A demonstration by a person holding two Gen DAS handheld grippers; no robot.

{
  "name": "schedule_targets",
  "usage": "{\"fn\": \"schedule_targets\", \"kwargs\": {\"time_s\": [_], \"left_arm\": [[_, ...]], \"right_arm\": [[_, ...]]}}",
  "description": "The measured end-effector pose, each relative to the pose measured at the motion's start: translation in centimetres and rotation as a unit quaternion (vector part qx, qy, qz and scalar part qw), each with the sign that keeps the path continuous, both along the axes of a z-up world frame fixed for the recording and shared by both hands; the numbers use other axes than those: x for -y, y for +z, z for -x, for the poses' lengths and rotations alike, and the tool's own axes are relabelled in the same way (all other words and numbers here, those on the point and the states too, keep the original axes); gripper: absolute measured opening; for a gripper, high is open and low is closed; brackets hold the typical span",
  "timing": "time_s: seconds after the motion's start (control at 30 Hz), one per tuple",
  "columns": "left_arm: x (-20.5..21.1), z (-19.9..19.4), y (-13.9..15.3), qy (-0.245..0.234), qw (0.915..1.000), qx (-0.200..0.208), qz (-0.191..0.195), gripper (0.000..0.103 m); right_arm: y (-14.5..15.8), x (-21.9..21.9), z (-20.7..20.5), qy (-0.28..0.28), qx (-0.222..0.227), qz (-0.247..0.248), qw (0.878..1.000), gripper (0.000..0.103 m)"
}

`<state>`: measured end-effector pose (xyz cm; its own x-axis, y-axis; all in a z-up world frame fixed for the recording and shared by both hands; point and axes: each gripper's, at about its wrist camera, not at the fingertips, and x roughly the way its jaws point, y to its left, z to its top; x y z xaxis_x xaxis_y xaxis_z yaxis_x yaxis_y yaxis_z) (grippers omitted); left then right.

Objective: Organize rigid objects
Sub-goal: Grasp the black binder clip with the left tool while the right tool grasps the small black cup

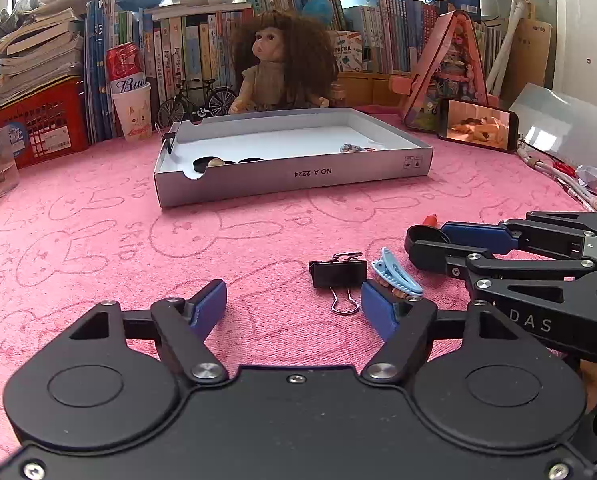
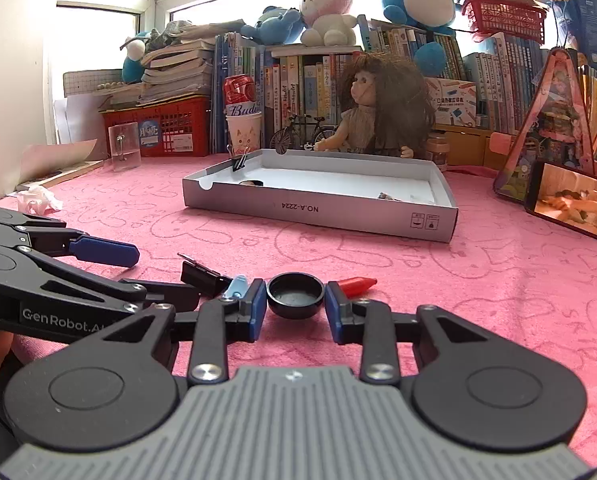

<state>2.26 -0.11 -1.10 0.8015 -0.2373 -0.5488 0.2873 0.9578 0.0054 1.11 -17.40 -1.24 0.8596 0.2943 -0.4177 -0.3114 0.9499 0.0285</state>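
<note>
Black cap [image 2: 295, 294]: on pink cloth [image 2: 478, 280], between the spread pads of right gripper [image 2: 295, 306], seemingly not yet pinched. Left gripper [image 1: 292, 304]: spread wide, binder clip [image 1: 337, 273] just ahead.

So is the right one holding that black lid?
Not yet. The right gripper has open jaws around the black lid's sides, gaps showing. The left gripper holds nothing.

Your desk wears a fuzzy pink cloth [image 1: 98, 208] with a rough nap. The box [image 1: 298, 172] looks like matt grey cardboard. The black cap [image 2: 295, 295] is glossy plastic, the binder clip [image 1: 337, 273] matt black with shiny wire handles, and the hair clip [image 1: 396, 274] smooth pale-blue plastic.
</note>
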Motion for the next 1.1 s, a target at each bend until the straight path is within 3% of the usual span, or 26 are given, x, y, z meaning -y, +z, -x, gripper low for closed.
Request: {"fn": "schedule_targets", "kwargs": {"time_s": [0.73, 0.83, 0.87, 1.1], "left_arm": [[2.6, -1.8, -0.1, 0.038, 0.9990, 0.000, 0.026, 0.049], [2.7, -1.7, -0.3, 0.038, 0.9990, 0.004, 0.022, 0.049], [2.8, -1.6, -0.3, 0.038, 0.9991, 0.005, 0.020, 0.049], [3.2, -1.3, -0.6, 0.037, 0.9992, 0.016, 0.005, 0.049]], "right_arm": [[-0.4, 1.2, 0.0, -0.034, -0.007, 0.001, 0.999, 0.038], [-0.5, 1.3, 0.0, -0.036, -0.006, -0.001, 0.999, 0.041], [-0.5, 1.4, 0.0, -0.038, -0.005, -0.001, 0.999, 0.055], [-0.7, 1.2, -0.2, -0.063, 0.001, 0.007, 0.998, 0.063]]}}
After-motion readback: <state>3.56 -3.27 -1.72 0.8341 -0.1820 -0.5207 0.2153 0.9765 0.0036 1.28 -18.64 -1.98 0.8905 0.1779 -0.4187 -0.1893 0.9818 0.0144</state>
